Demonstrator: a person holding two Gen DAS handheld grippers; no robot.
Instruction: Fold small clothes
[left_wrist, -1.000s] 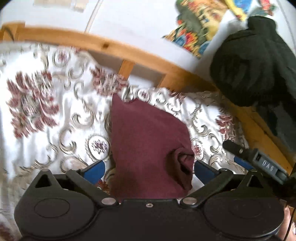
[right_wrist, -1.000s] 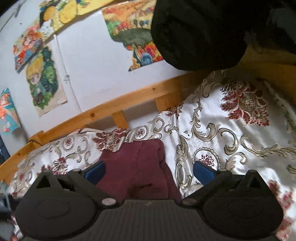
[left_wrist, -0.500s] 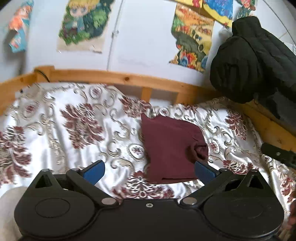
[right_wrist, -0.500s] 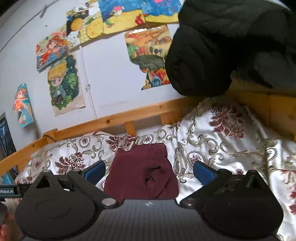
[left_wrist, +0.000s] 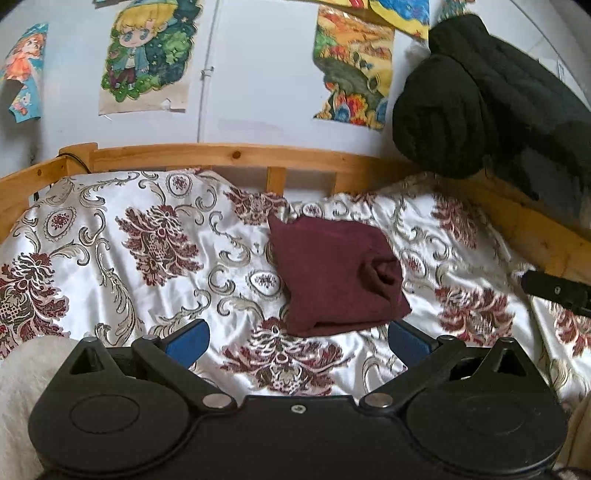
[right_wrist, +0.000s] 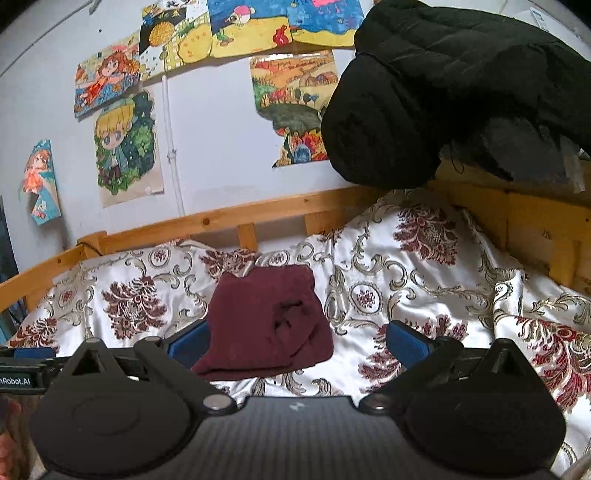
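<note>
A dark maroon garment (left_wrist: 332, 273) lies folded into a compact rectangle on the floral bedspread (left_wrist: 147, 258), with a bunched fold near its right edge. It also shows in the right wrist view (right_wrist: 269, 321). My left gripper (left_wrist: 297, 339) is open and empty, held back from the garment's near edge. My right gripper (right_wrist: 295, 341) is open and empty, also back from the garment, with its left finger (right_wrist: 186, 341) near the garment's lower left corner. The right gripper's tip (left_wrist: 554, 290) shows at the right edge of the left wrist view.
A wooden bed rail (left_wrist: 229, 155) runs along the back and right. A bulky black jacket (left_wrist: 480, 96) hangs over the right corner. Drawings (right_wrist: 125, 144) hang on the wall. A white fluffy cloth (left_wrist: 22, 376) lies at lower left.
Both grippers have pulled back and up from the garment, so the whole bed and wall come into view. The garment stays folded on the bedspread.
</note>
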